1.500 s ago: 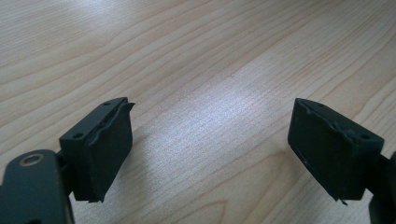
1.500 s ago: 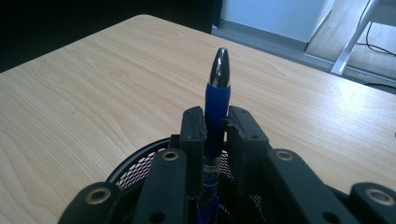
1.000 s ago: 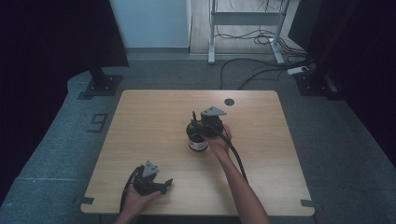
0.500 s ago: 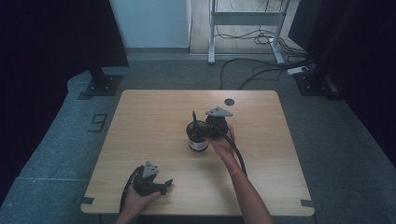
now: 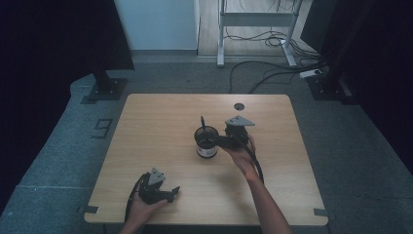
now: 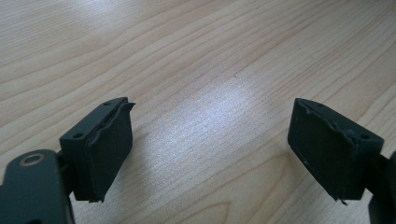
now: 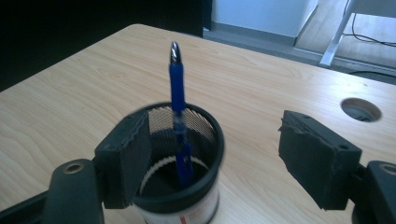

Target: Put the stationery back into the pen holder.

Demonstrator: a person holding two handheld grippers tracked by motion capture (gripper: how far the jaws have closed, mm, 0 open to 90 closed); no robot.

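A black mesh cup (image 5: 206, 142) with a white label stands at the middle of the wooden table (image 5: 146, 126). A blue pen (image 7: 177, 102) stands upright in the cup (image 7: 187, 158), tip up. My right gripper (image 5: 220, 142) sits just right of the cup and points at it. Its jaws have just been opening and now stand open (image 7: 217, 126); the left jaw overlaps the cup's near rim, the right jaw is apart from it, and nothing is pressed between them. My left gripper (image 5: 171, 191) rests near the front edge, open (image 6: 212, 107) over bare wood.
A round cable hole (image 5: 238, 106) is in the table's far right part, also seen in the right gripper view (image 7: 360, 109). Beyond the table are a dark stand base (image 5: 104, 90), a metal frame (image 5: 255, 29) and floor cables (image 5: 272, 73).
My right gripper has drawn back to the right from above the cup, and its jaws have spread. The pen stays standing in the cup. The left gripper has not moved.
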